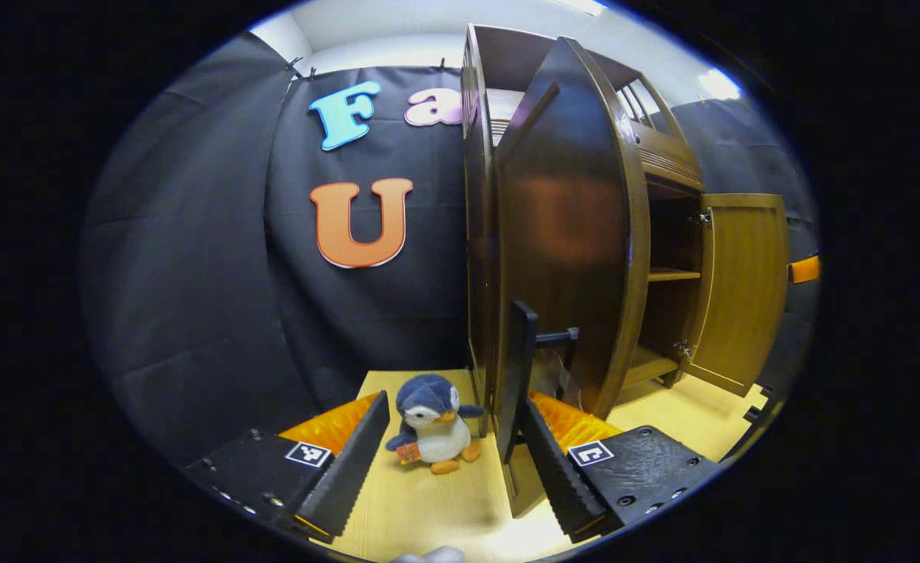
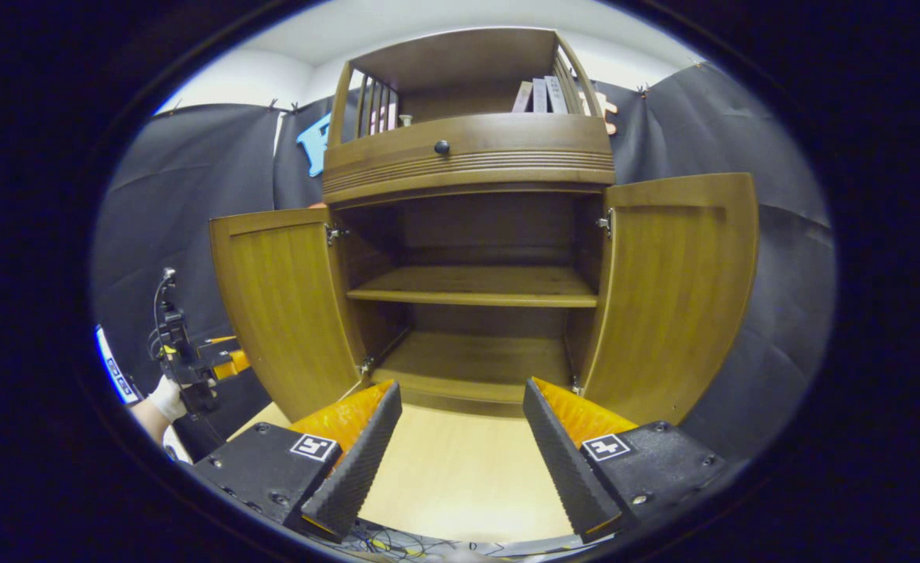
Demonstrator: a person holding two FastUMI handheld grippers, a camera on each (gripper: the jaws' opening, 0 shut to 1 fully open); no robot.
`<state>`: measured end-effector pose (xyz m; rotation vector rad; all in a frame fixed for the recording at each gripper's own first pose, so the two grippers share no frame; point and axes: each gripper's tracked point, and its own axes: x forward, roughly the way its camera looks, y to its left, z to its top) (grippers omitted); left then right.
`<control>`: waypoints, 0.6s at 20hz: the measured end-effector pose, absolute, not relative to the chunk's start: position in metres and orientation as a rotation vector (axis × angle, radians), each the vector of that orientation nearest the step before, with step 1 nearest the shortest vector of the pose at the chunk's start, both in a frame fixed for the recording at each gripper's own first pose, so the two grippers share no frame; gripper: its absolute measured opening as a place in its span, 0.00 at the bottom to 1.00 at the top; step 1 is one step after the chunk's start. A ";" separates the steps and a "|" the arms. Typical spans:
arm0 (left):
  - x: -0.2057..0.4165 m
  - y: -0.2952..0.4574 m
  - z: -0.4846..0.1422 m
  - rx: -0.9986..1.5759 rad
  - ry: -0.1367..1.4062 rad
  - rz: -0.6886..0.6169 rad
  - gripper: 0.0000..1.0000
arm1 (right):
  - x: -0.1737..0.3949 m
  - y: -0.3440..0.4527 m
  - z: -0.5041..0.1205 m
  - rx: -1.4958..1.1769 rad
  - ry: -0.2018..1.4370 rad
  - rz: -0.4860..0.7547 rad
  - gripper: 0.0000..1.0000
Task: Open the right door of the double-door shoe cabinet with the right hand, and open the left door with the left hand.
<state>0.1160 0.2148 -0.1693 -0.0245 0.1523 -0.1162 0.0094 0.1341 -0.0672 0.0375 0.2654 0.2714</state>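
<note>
The brown shoe cabinet (image 2: 467, 156) faces me in the right gripper view with both doors swung wide: left door (image 2: 284, 305), right door (image 2: 674, 297). My right gripper (image 2: 460, 461) hangs open in front of the bare lower shelf, holding nothing. In the left gripper view the left door (image 1: 569, 234) shows its dark outer face, and its black handle (image 1: 518, 367) stands just inside my right finger (image 1: 557, 477). My left gripper (image 1: 452, 477) is open, not pressing on the handle. The right door (image 1: 741, 289) stands open farther back.
A plush penguin (image 1: 432, 422) sits on the light wooden floor board (image 1: 428, 516) beside the left door. A drawer with a dark knob (image 2: 442, 147) tops the doors, with books (image 2: 542, 94) above. A gloved hand (image 2: 166, 399) holds the other gripper at far left.
</note>
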 end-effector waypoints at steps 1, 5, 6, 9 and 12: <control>0.105 0.221 -0.161 -0.014 0.139 -0.087 0.84 | 0.010 0.133 -0.067 0.038 0.265 0.271 0.99; 0.077 0.232 -0.132 -0.004 0.099 0.000 0.94 | 0.015 0.134 -0.068 0.041 0.267 0.277 0.99; 0.071 0.232 -0.124 -0.011 0.096 0.023 0.94 | 0.017 0.133 -0.067 0.042 0.264 0.279 0.99; 0.050 0.228 -0.090 -0.024 0.071 0.092 0.94 | 0.021 0.130 -0.064 0.042 0.248 0.263 0.99; 0.040 0.203 -0.066 -0.022 0.065 0.125 0.95 | 0.024 0.121 -0.054 0.042 0.211 0.222 1.00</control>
